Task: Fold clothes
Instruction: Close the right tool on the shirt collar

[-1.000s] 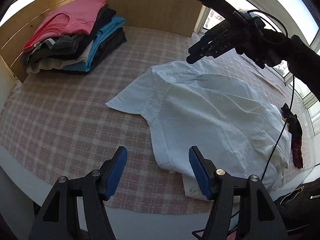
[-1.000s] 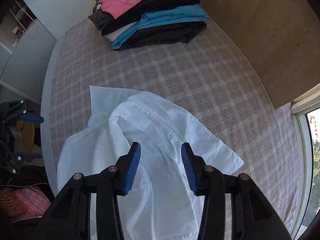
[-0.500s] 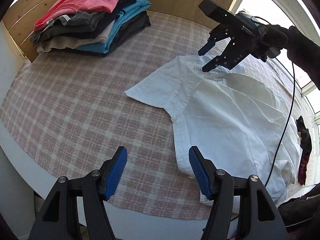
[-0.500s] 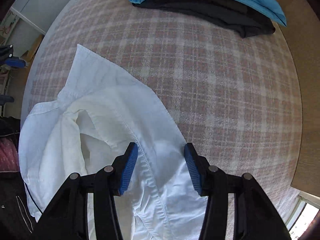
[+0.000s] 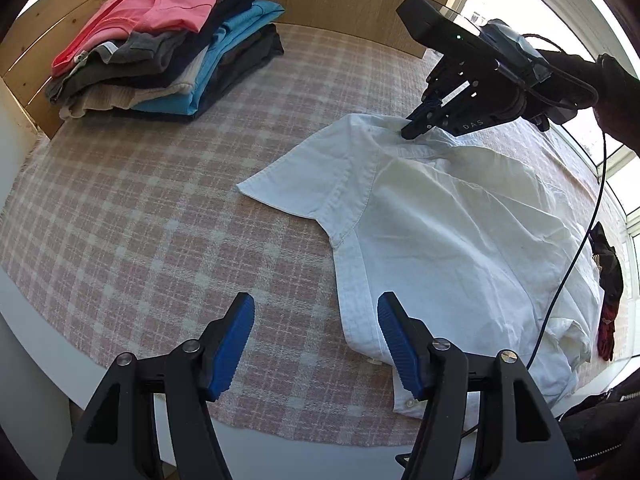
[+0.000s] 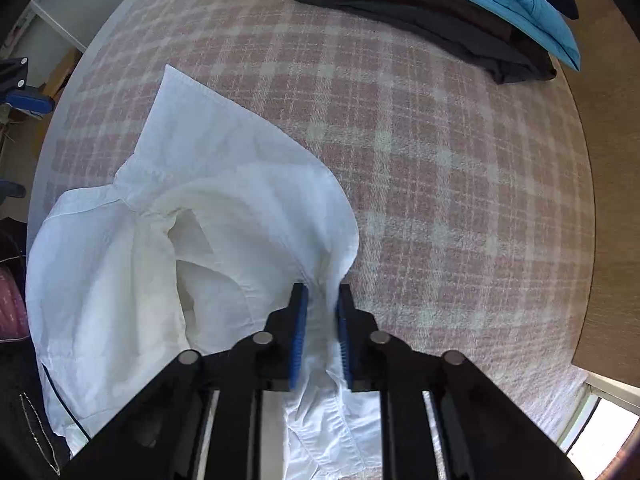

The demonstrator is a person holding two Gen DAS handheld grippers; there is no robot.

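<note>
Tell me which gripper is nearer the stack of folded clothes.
Right. The right gripper is shut on the white shirt at its far edge, the side towards the stack of folded clothes. The left gripper hovers open over the shirt's near hem, farther away.

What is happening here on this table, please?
A person is folding a white shirt spread on the checked tablecloth. The right gripper has pinched the shirt near its collar. The left gripper hovers open over the shirt's near edge. A stack of folded clothes sits at the back.
</note>
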